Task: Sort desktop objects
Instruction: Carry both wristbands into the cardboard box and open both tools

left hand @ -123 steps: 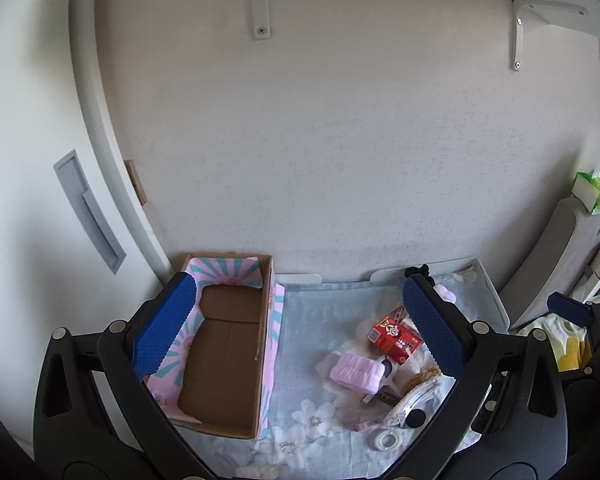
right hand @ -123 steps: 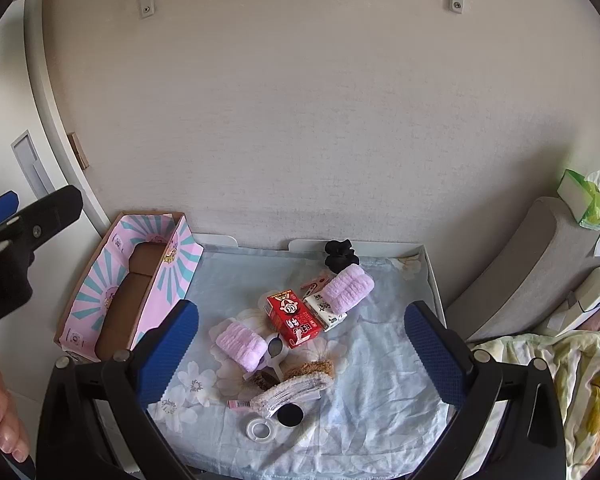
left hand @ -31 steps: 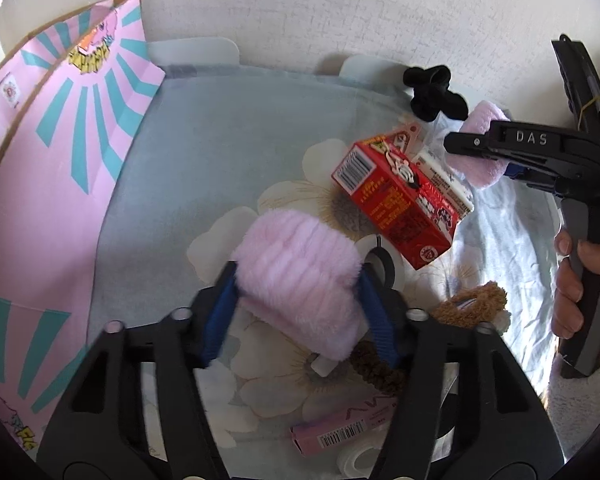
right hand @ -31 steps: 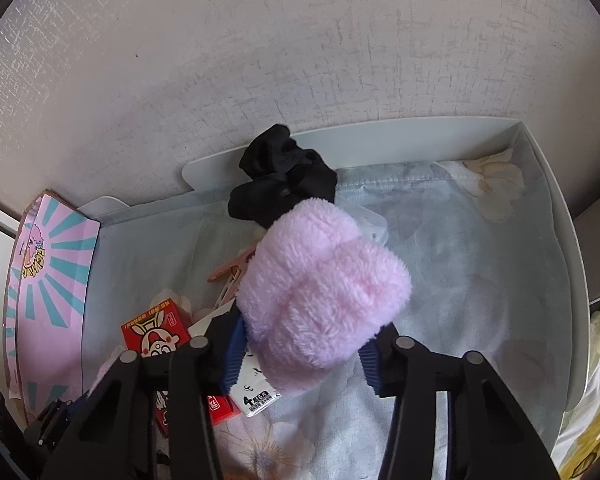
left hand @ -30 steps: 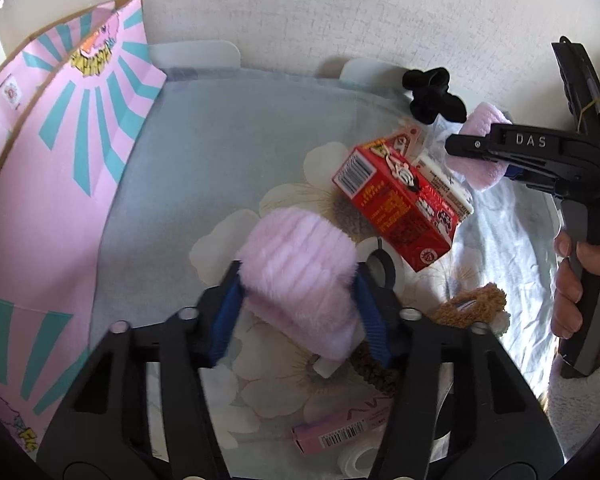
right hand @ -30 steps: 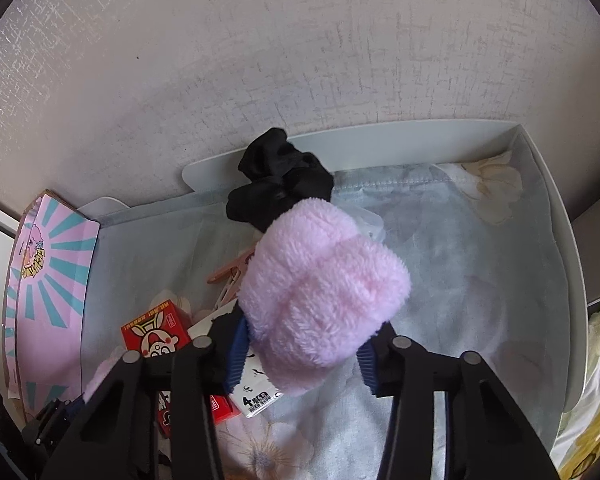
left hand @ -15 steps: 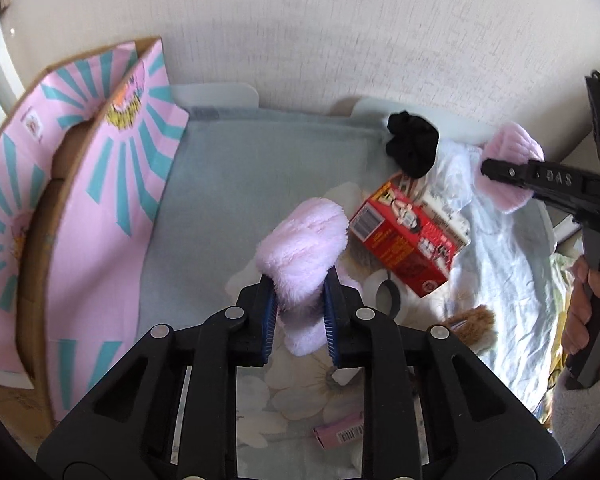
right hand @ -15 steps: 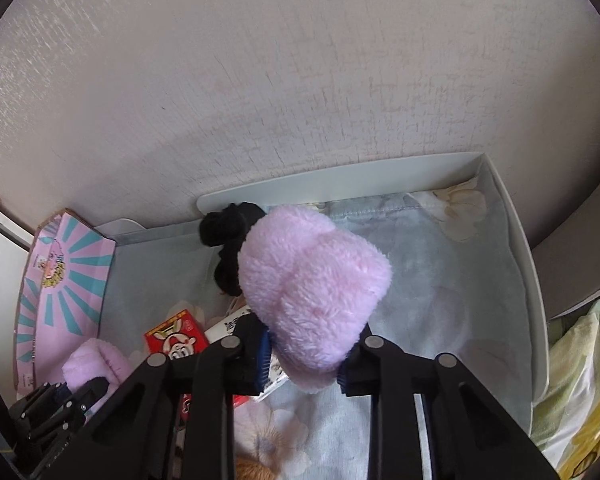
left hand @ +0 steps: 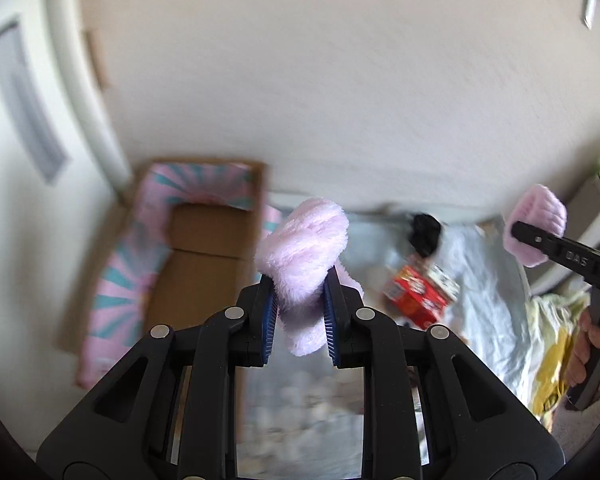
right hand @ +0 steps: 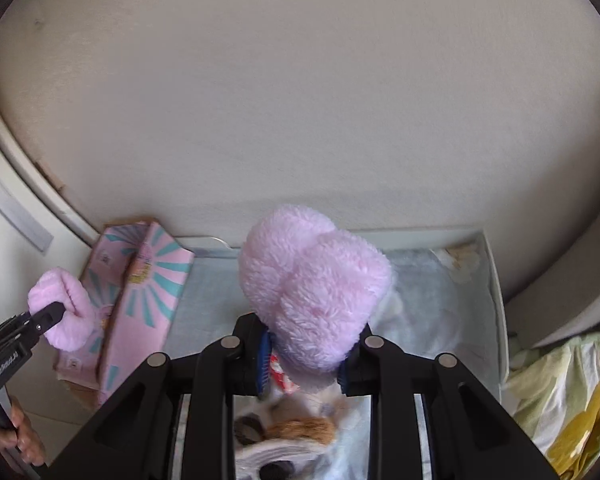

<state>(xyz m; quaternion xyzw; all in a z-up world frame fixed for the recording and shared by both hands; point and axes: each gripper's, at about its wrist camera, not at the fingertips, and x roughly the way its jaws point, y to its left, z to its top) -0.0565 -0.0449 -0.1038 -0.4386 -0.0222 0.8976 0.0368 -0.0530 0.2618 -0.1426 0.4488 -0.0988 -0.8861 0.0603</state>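
A fluffy pink band (left hand: 302,248) is being pinched between the blue pads of the left gripper (left hand: 299,316); the jaws are being kept nearly together with the plush squeezed in the gap, and the band is being held in the air, clear of the cloth. A second fluffy pink band (right hand: 314,292) is being pinched the same way by the right gripper (right hand: 304,364), its bulk bulging above the narrow jaws. Each gripper is also being seen from the other camera, with its band at the tip and a hand on the handle: right hand (left hand: 592,350), left hand (right hand: 24,436).

A cardboard box (left hand: 204,248) with a pink-and-teal sunburst lining is being shown open beside the wall, at the left end of a tray (right hand: 496,288) that is being covered by a pale floral cloth (left hand: 488,280). On the cloth, well apart from both bands, a red carton (left hand: 414,300) and a black scrunchie (left hand: 424,228) are being left lying. Below the right gripper a brown furry item (right hand: 300,428) is being partly hidden; it is too blurred to be named further. A yellow-green blanket (right hand: 568,400) is being seen off the tray's right side.
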